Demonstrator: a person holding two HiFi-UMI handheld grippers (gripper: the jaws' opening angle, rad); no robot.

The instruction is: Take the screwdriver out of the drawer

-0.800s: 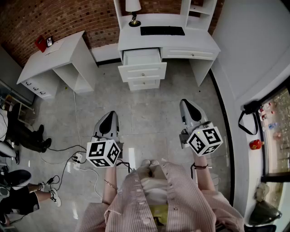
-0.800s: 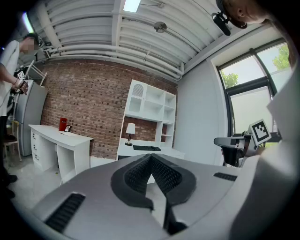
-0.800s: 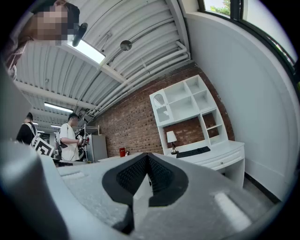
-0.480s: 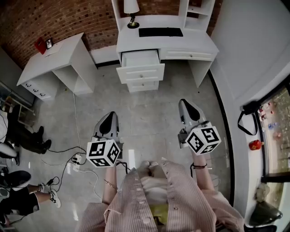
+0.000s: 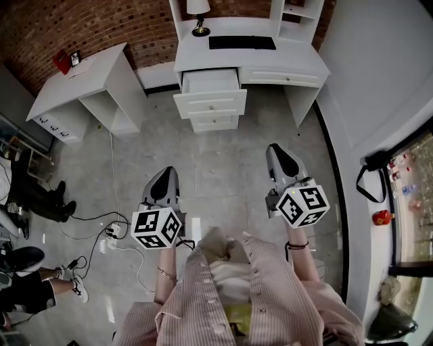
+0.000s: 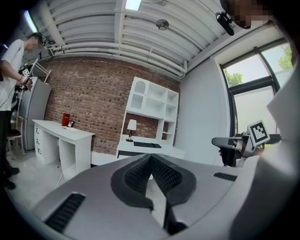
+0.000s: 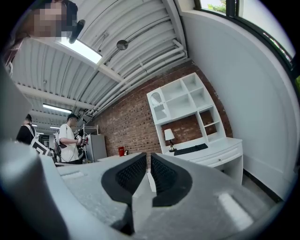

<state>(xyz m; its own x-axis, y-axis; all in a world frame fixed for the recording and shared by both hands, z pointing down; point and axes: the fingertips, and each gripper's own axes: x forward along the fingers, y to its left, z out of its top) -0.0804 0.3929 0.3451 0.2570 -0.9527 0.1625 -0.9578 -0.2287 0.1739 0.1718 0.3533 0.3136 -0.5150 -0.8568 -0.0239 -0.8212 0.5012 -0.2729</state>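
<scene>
The white desk stands across the floor from me, its top drawer pulled out. No screwdriver shows in any view; the drawer's inside is too small to read. My left gripper and right gripper hang side by side over the grey floor, pointing towards the desk and well short of it. In the left gripper view the left gripper has its pads together with nothing in them. In the right gripper view the right gripper shows only a thin slit between its pads, also with nothing held.
A second white desk stands at the left by the brick wall. A lamp and a keyboard sit on the main desk. Cables and a power strip lie on the floor beside my left. People stand at the far left.
Both grippers keep nearly the same places and stay shut. Only the head view has shifted a little.
</scene>
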